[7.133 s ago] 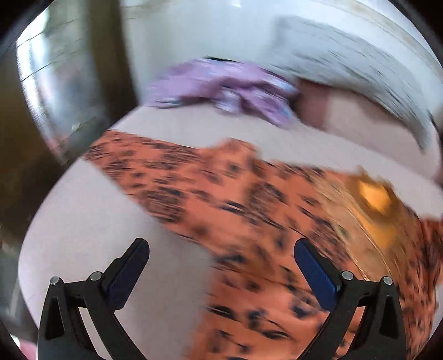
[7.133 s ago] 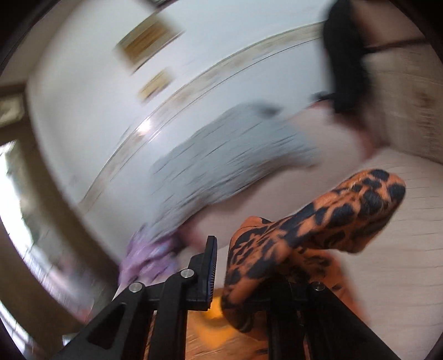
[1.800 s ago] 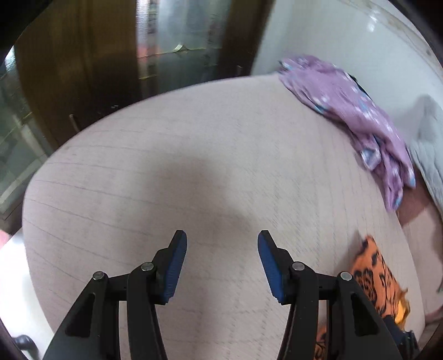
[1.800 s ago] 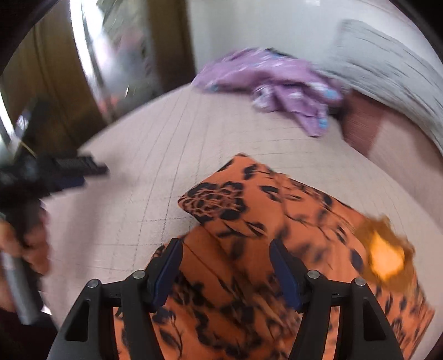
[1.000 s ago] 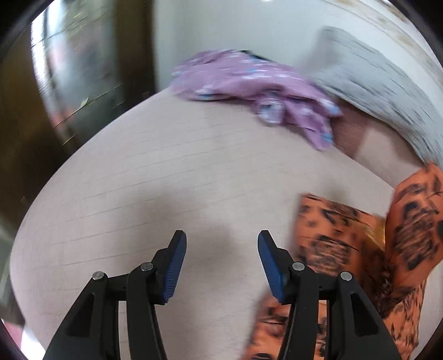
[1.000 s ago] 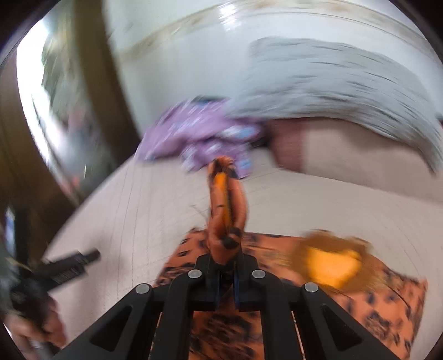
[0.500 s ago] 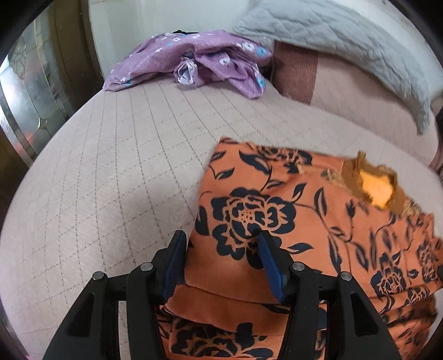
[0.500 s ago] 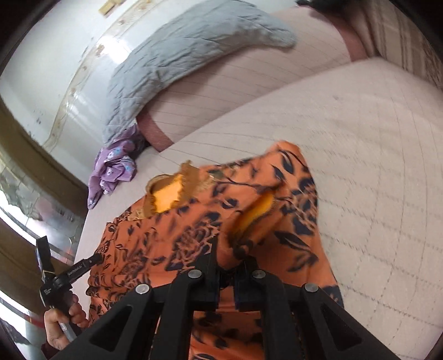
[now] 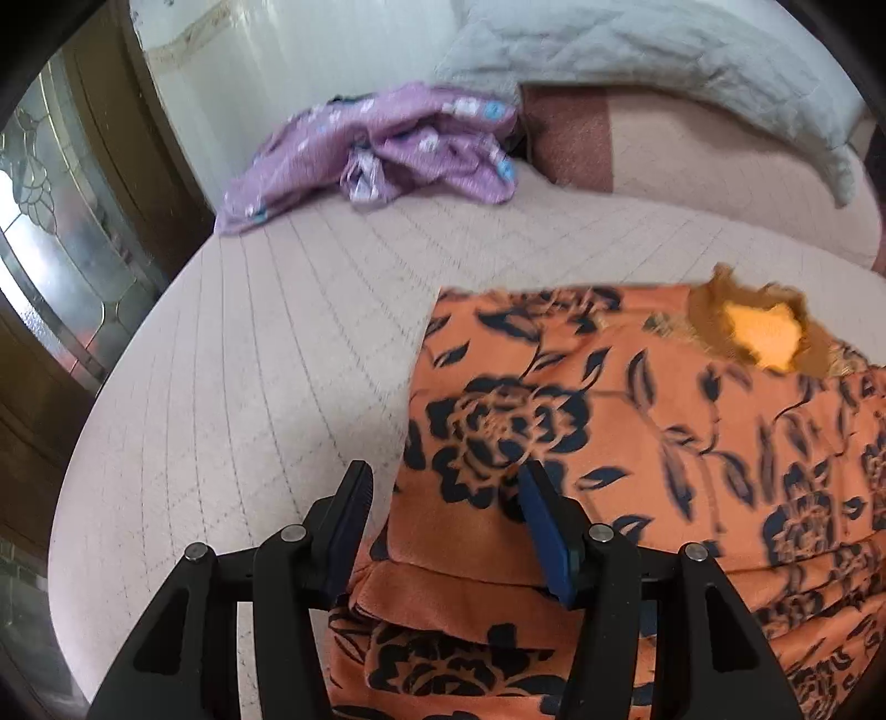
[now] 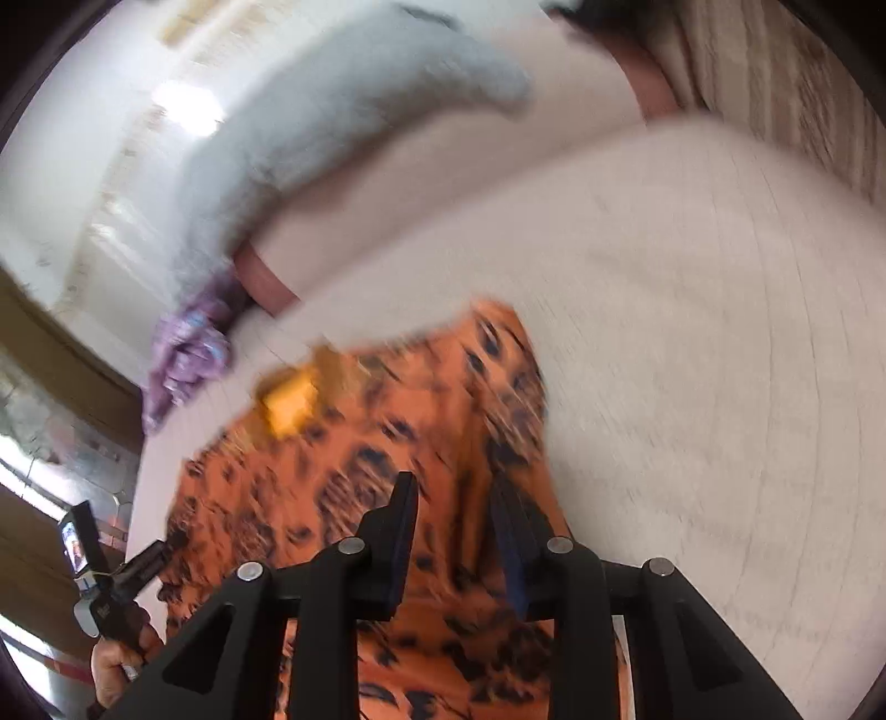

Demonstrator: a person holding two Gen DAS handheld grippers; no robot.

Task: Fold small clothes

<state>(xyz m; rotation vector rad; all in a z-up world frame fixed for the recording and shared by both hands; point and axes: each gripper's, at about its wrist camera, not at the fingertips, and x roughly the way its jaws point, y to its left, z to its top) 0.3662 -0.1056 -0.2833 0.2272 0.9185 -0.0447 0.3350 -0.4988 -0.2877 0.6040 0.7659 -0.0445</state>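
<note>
An orange garment with a black flower print (image 9: 637,443) lies on the pale quilted bed (image 9: 249,360), its left sleeve folded inward and its yellow-lined neck opening (image 9: 767,335) at the far end. My left gripper (image 9: 443,487) is open and empty, hovering over the garment's left edge. In the blurred right wrist view the same garment (image 10: 343,471) lies below my right gripper (image 10: 457,498), which is open and empty over the garment's right side.
A crumpled purple garment (image 9: 382,149) lies at the far left of the bed. A grey quilted pillow (image 9: 637,50) and a pink one (image 9: 664,149) rest against the wall. A wooden door with glass (image 9: 61,221) stands left. The left handle shows in the right view (image 10: 105,587).
My right gripper has opened and let go of the garment's right sleeve, which now lies on the garment. My left gripper drifted slightly left, staying open.
</note>
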